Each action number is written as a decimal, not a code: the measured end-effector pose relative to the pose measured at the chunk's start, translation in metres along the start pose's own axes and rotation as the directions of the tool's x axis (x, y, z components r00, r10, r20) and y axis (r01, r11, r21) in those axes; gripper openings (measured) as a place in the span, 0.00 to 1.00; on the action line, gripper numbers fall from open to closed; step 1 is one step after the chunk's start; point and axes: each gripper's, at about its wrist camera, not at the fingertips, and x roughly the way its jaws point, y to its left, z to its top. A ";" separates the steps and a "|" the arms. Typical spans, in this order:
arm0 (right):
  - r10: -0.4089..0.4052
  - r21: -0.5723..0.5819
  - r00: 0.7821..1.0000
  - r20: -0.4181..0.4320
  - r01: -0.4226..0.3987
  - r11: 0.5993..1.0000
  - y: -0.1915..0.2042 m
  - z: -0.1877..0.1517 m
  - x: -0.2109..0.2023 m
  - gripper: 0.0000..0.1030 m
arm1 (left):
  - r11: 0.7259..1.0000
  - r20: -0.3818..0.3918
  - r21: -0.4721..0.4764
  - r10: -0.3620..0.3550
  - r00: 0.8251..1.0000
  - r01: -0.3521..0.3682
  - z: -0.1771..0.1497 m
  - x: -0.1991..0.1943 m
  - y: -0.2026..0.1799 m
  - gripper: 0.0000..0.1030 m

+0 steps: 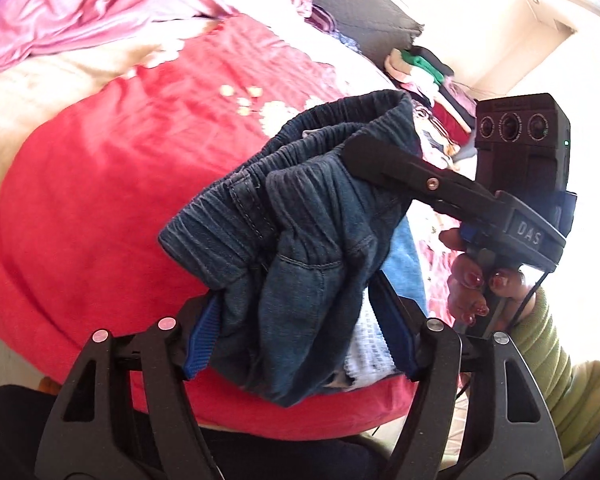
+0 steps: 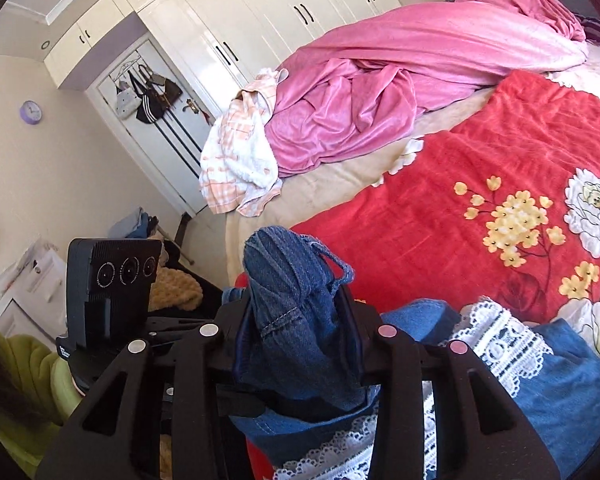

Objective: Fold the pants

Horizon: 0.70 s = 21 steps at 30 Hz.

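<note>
Pants, dark blue denim with elastic waistband point(image 1: 300, 216), bunched above red floral blanket point(image 1: 100, 184), unfolded; left gripper point(image 1: 300, 344) and right gripper point(image 2: 296, 344) both clenching denim; folding barely begun.

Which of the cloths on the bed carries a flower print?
The red blanket: it has yellow and white flowers printed on it. The pink sheet heaped behind it is plain, and the towel at the bed's corner is checked orange and white.

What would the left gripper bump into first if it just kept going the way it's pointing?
The left gripper already has the denim pants bunched between its fingers. Beyond them, probably the right gripper pinching the waistband, then the red blanket; depth is unclear.
</note>
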 end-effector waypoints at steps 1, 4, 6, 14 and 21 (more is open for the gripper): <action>0.000 0.002 1.000 0.009 0.000 1.000 -0.002 -0.002 -0.006 0.34 | 1.000 -0.004 0.009 -0.003 1.000 0.003 0.001 0.002 -0.006 0.60; -0.008 0.006 0.999 0.036 0.008 1.000 -0.009 -0.008 -0.024 0.34 | 0.999 -0.010 0.041 -0.010 1.000 0.011 0.002 0.009 -0.022 0.60; -0.016 0.012 0.998 0.054 0.015 1.000 -0.014 -0.011 -0.036 0.34 | 0.998 -0.017 0.061 -0.020 1.000 0.021 0.002 0.015 -0.033 0.60; -0.097 0.016 0.990 0.102 0.096 0.995 -0.027 -0.030 -0.074 0.43 | 0.991 -0.055 0.122 -0.047 0.997 0.054 -0.001 0.040 -0.065 0.60; -0.179 0.103 0.973 0.148 0.165 0.981 -0.048 -0.053 -0.107 0.57 | 0.978 -0.134 0.174 -0.096 0.986 0.118 -0.015 0.052 -0.080 0.60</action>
